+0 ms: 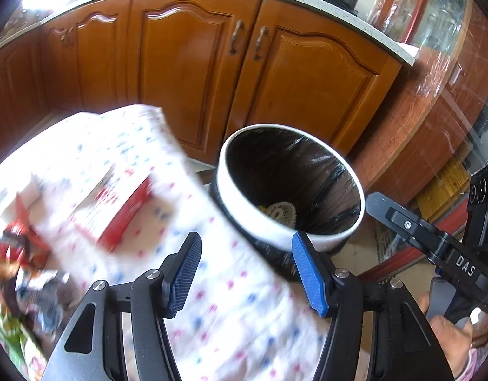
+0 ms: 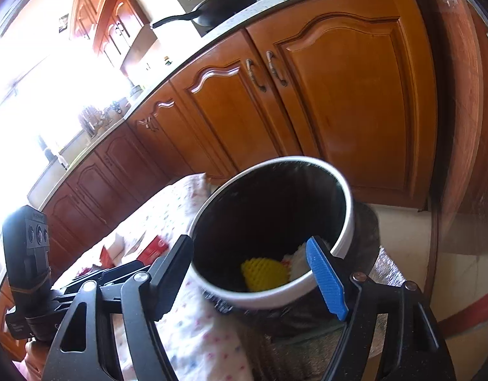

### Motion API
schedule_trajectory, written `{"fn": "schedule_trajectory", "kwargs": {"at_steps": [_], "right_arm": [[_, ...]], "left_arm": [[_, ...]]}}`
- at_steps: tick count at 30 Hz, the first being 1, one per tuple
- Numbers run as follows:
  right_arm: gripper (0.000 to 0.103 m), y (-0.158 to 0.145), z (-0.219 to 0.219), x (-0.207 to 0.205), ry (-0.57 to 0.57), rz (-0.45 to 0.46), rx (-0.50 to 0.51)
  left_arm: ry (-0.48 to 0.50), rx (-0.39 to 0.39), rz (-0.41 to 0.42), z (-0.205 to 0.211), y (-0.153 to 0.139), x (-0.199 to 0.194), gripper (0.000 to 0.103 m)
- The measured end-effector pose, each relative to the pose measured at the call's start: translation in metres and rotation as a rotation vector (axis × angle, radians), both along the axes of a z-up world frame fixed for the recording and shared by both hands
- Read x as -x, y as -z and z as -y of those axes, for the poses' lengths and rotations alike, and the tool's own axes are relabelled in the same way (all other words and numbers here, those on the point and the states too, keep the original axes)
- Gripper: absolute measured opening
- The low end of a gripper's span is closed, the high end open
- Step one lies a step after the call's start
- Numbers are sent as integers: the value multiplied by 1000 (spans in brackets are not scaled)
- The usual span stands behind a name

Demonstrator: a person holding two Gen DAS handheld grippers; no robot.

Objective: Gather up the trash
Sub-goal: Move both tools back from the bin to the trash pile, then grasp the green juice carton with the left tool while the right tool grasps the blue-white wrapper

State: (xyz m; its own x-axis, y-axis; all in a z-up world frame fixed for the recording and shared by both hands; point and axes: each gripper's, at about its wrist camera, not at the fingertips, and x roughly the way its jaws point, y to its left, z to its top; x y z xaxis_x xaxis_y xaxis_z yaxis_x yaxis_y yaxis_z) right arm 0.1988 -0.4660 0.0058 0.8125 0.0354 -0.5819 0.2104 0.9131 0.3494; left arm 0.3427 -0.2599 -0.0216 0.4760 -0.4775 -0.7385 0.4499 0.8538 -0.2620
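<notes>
Black liner fills the white-rimmed bin (image 2: 272,231), which sits just right of the table (image 1: 231,311); yellow and white scraps lie at its bottom. Both grippers, left (image 1: 247,273) and right (image 2: 253,273), gape empty, tilted down over the near rim. More litter (image 1: 18,254) waits far left; a careless swing back could knock the bin over

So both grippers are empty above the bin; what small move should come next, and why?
Probably swing the left gripper, jaws open and empty, back toward the wrappers on the dotted tablecloth. The bin already holds yellow foam netting, and that trash remains.
</notes>
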Motion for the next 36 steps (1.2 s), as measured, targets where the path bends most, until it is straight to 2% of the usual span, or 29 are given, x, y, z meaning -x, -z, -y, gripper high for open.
{"fn": "schedule_trajectory", "kwargs": {"at_steps": [4,8,14,24,36], "right_arm": [[88,7,-16,10,-15,1,-19],[89,14,-35,19,-34,1,-35],[90,21,-60,36,-45,30,-58],[90,31,-105,42,-117,13,-65],[90,38,-153,32,-215,-12,-53]], "left_arm": [[-41,22,-13,-26,2,15,59],[-87,43,-6,-57,-2,34,59],[-142,67,19,-99,-10,66,59],[-213,85,10,-166,-18,101,61],[-388,96,-1,-245,-25,131,62]]}}
